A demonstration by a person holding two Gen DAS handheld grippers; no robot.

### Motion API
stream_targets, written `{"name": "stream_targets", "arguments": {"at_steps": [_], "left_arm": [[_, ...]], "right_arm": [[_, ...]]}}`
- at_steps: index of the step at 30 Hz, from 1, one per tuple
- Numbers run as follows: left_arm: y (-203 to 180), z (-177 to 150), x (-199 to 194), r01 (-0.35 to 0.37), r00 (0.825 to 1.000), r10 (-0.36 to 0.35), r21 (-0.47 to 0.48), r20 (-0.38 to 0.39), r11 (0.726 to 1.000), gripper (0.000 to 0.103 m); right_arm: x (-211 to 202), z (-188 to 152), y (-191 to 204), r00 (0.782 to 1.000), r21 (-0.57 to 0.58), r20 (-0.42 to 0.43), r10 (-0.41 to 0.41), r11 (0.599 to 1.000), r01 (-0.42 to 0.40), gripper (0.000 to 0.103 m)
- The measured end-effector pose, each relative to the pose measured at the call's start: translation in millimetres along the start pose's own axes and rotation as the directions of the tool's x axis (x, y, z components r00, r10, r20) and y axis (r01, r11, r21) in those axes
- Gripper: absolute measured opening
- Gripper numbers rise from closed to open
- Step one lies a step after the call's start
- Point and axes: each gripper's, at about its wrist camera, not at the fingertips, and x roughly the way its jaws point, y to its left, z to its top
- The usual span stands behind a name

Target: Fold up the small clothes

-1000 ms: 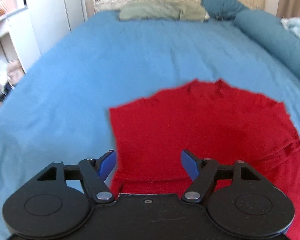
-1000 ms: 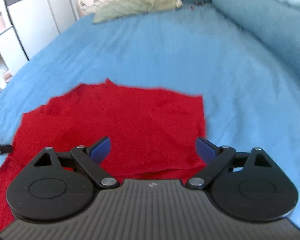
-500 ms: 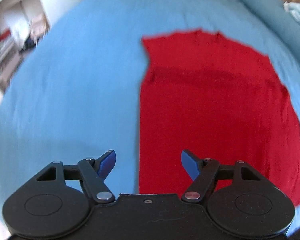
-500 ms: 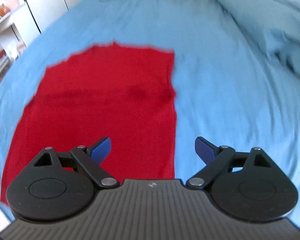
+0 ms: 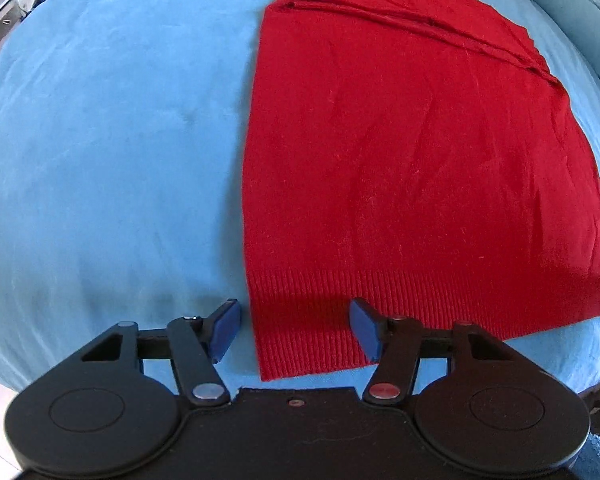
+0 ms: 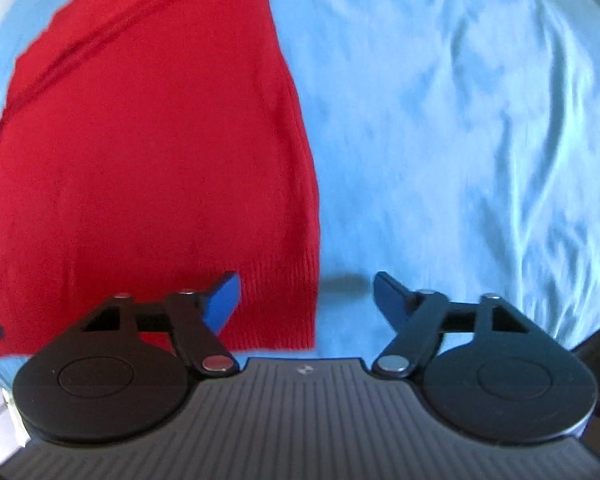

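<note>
Nearest us, our left gripper (image 5: 294, 330) has its jaws spread apart over the near left corner of the red sweater (image 5: 412, 160), gripping nothing; one blue pad sits above the blue bedsheet (image 5: 100, 140), the other above the ribbed hem. Our right gripper (image 6: 306, 300) is likewise wide apart and empty, straddling the sweater's near right corner. Beyond both, the sweater lies flat on the sheet, a fold line crossing its far end
</note>
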Motion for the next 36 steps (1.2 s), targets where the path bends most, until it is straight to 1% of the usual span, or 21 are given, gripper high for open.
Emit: {"name": "stream_targets", "arguments": {"at_steps": [3, 4, 7, 9, 10, 12, 13, 14, 15, 16, 17, 18, 20, 22, 25, 29, 31, 33, 36], "left_arm": [[3.3, 0.0, 2.6, 0.009, 1.0, -0.009, -0.001, -0.004, 1.0, 0.06], [4.5, -2.9, 1.0, 0.011, 1.0, -0.011, 0.003, -0.009, 1.0, 0.056], [1.2, -4.8, 2.7, 0.01, 1.0, -0.01, 0.021, -0.019, 1.0, 0.053], [3.6, -6.0, 1.1, 0.013, 1.0, -0.012, 0.02, -0.025, 1.0, 0.051], [4.9, -6.5, 0.6, 0.015, 1.0, -0.014, 0.016, -0.028, 1.0, 0.048], [5.4, -7.7, -0.7, 0.019, 0.999, -0.019, 0.017, -0.034, 1.0, 0.041], [5.0, -8.7, -1.8, 0.018, 0.999, -0.017, 0.023, -0.038, 1.0, 0.033], [4.2, -9.2, -2.3, 0.009, 0.999, -0.008, 0.032, -0.041, 0.999, 0.03], [2.4, -9.7, -3.0, -0.001, 0.999, 0.002, 0.042, -0.042, 0.999, 0.027], [1.4, -9.5, -3.1, -0.006, 0.999, 0.009, 0.048, -0.046, 0.999, 0.022], [0.3, -9.1, -3.6, -0.009, 0.999, 0.011, 0.052, -0.05, 0.999, 0.015], [-0.5, -8.5, -4.3, -0.016, 0.998, 0.019, 0.055, -0.054, 0.998, 0.013], [-0.2, -7.3, -6.8, -0.026, 0.998, 0.029, 0.051, -0.059, 0.998, 0.008], [-0.1, -5.4, -10.2, -0.03, 0.998, 0.032, 0.036, -0.063, 0.999, 0.007], [0.0, -0.5, -21.1, -0.04, 0.997, 0.042, 0.032, -0.06, 0.999, 0.006], [1.2, 14.2, -47.5, -0.032, 0.999, 0.032, 0.004, -0.035, 0.999, 0.006], [1.8, 28.1, -66.8, -0.026, 1.0, 0.026, -0.016, -0.003, 1.0, 0.006], [2.0, 47.9, -87.7, -0.019, 0.999, 0.02, -0.029, 0.045, 0.999, 0.006], [2.8, 88.0, -114.4, -0.01, 0.99, 0.016, -0.043, 0.142, 0.999, 0.005]], "right_arm": [[7.5, -11.1, 7.0, 1.0, -0.05, -0.022, -0.005, 0.999, 0.003, 0.078], [8.7, -13.6, 9.5, 1.0, -0.067, -0.023, -0.011, 0.998, 0.009, 0.077], [10.1, -17.5, 15.6, 0.999, -0.064, -0.019, -0.028, 0.998, 0.026, 0.076], [11.0, -19.1, 19.6, 0.999, -0.065, -0.016, -0.033, 0.997, 0.032, 0.072], [11.2, -19.4, 22.2, 0.999, -0.069, -0.015, -0.037, 0.997, 0.036, 0.07], [11.5, -21.6, 24.6, 0.999, -0.074, -0.012, -0.034, 0.997, 0.033, 0.064], [11.2, -22.6, 25.4, 0.999, -0.075, -0.013, -0.03, 0.997, 0.029, 0.058], [10.6, -23.7, 26.3, 1.0, -0.074, -0.014, -0.026, 0.997, 0.025, 0.054], [10.5, -23.2, 26.6, 1.0, -0.073, -0.015, -0.026, 0.997, 0.025, 0.053], [10.0, -22.6, 27.0, 0.999, -0.075, -0.015, -0.029, 0.997, 0.028, 0.05], [9.5, -22.9, 27.6, 0.999, -0.076, -0.016, -0.031, 0.997, 0.03, 0.045], [9.3, -21.8, 28.0, 0.999, -0.075, -0.017, -0.031, 0.997, 0.029, 0.041], [7.4, -20.4, 27.5, 1.0, -0.071, -0.022, -0.018, 0.997, 0.017, 0.025], [6.8, -13.2, 26.7, 1.0, -0.073, -0.028, -0.011, 0.997, 0.009, 0.024], [-7.4, 0.0, 25.6, 1.0, -0.072, -0.027, 0.006, 0.997, -0.008, 0.023], [-41.1, 11.9, 26.6, 0.998, -0.067, 0.006, 0.055, 0.996, -0.054, 0.023], [-61.8, 24.3, 26.5, 0.995, -0.062, 0.03, 0.092, 0.994, -0.09, 0.022], [-83.3, 41.5, 27.5, 0.989, -0.052, 0.067, 0.129, 0.991, -0.126, 0.022], [-116.4, 78.9, 36.8, 0.971, -0.045, 0.148, 0.188, 0.982, -0.183, 0.022]]}}
